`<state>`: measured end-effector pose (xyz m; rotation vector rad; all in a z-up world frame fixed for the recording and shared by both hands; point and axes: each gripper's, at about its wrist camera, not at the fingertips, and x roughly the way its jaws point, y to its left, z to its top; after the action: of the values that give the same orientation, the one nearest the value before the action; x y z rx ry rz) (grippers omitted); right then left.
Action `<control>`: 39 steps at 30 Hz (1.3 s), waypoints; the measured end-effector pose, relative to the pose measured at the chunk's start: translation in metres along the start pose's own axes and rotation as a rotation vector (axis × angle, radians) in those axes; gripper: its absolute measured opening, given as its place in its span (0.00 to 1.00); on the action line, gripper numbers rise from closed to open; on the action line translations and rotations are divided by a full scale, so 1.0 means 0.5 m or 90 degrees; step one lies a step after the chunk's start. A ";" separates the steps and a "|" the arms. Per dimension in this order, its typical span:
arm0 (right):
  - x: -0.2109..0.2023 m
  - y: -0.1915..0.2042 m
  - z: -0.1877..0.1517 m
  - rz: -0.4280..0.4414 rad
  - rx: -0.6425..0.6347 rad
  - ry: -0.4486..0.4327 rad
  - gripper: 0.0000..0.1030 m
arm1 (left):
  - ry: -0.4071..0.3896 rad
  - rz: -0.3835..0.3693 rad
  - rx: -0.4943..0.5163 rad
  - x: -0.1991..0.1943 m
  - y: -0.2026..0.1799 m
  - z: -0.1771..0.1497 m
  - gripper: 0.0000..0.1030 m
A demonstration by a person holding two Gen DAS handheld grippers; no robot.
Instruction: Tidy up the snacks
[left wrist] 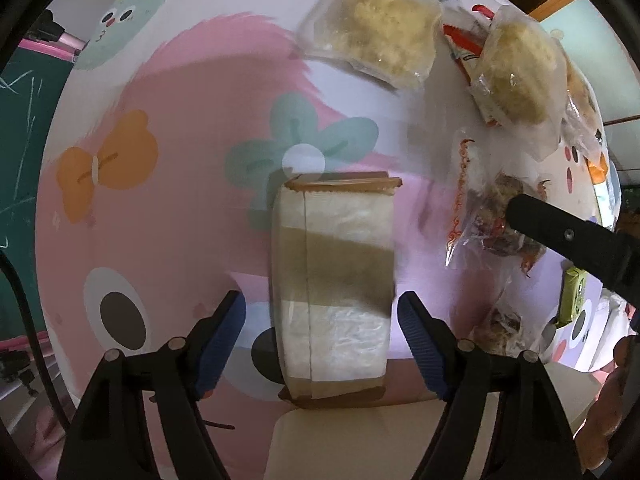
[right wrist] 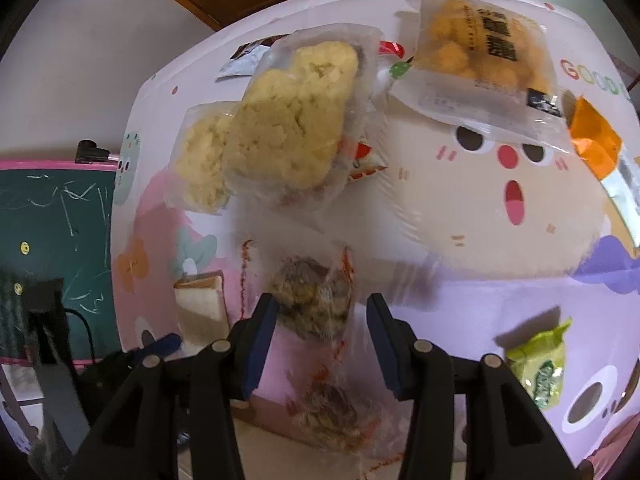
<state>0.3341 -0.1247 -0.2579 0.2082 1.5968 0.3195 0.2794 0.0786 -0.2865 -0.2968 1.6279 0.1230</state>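
A wrapped toast-slice snack (left wrist: pixel 332 280) lies on the cartoon-print tablecloth (left wrist: pixel 180 200) between the fingers of my open left gripper (left wrist: pixel 322 320), which does not touch it. It shows small in the right wrist view (right wrist: pixel 200 300). My right gripper (right wrist: pixel 320 334) is open around a clear bag of dark brown snacks (right wrist: pixel 310 300); the same bag shows in the left wrist view (left wrist: pixel 500 216) with a right finger (left wrist: pixel 560 232) over it. Two clear bags of pale yellow crumbly snacks (right wrist: pixel 288 120) (right wrist: pixel 200 156) lie further back; they also show in the left wrist view (left wrist: pixel 380 36) (left wrist: pixel 516 72).
A bag of orange fried balls (right wrist: pixel 480 52), an orange packet (right wrist: pixel 596 136) and a green wrapped snack (right wrist: pixel 540 364) lie on the cloth to the right. A second dark snack bag (right wrist: pixel 328 404) lies near the front edge. A green chalkboard (right wrist: pixel 52 220) stands left of the table.
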 end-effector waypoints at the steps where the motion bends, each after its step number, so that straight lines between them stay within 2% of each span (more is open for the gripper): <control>1: 0.004 0.004 0.001 0.001 -0.002 0.001 0.46 | 0.000 0.006 0.003 0.001 -0.003 0.001 0.73; 3: 0.007 0.006 0.004 0.001 -0.005 0.002 0.46 | 0.000 0.026 0.020 0.004 -0.014 0.007 0.69; 5: 0.016 0.013 0.003 0.004 -0.008 0.005 0.46 | -0.006 0.054 0.042 0.002 -0.026 0.007 0.54; 6: 0.021 0.017 0.005 0.003 -0.010 0.006 0.46 | -0.013 0.053 0.056 -0.002 -0.033 0.006 0.50; 8: 0.029 0.025 0.002 -0.004 -0.022 0.009 0.47 | -0.013 0.052 0.074 -0.002 -0.043 0.003 0.50; 11: 0.028 0.038 -0.004 -0.002 -0.051 0.008 0.37 | -0.031 0.049 0.081 -0.003 -0.046 -0.005 0.50; 16: 0.020 0.047 -0.018 -0.018 -0.076 -0.006 0.36 | -0.069 0.009 0.064 -0.021 -0.016 -0.018 0.50; 22: -0.020 0.028 -0.029 0.001 -0.070 -0.038 0.36 | -0.118 -0.007 0.063 -0.056 0.007 -0.029 0.50; 27: -0.082 0.012 -0.045 0.019 -0.061 -0.079 0.36 | -0.167 -0.019 0.069 -0.143 0.014 -0.048 0.50; 33: -0.187 0.014 -0.082 0.046 -0.065 -0.142 0.36 | -0.250 -0.042 0.102 -0.274 -0.032 -0.091 0.50; 39: -0.310 0.023 -0.168 0.064 -0.086 -0.209 0.36 | -0.331 -0.058 0.145 -0.399 -0.062 -0.191 0.50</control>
<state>0.2580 -0.1708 -0.1054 0.2253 1.2390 0.4455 0.2064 0.0478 -0.0775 -0.1457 1.0972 -0.0531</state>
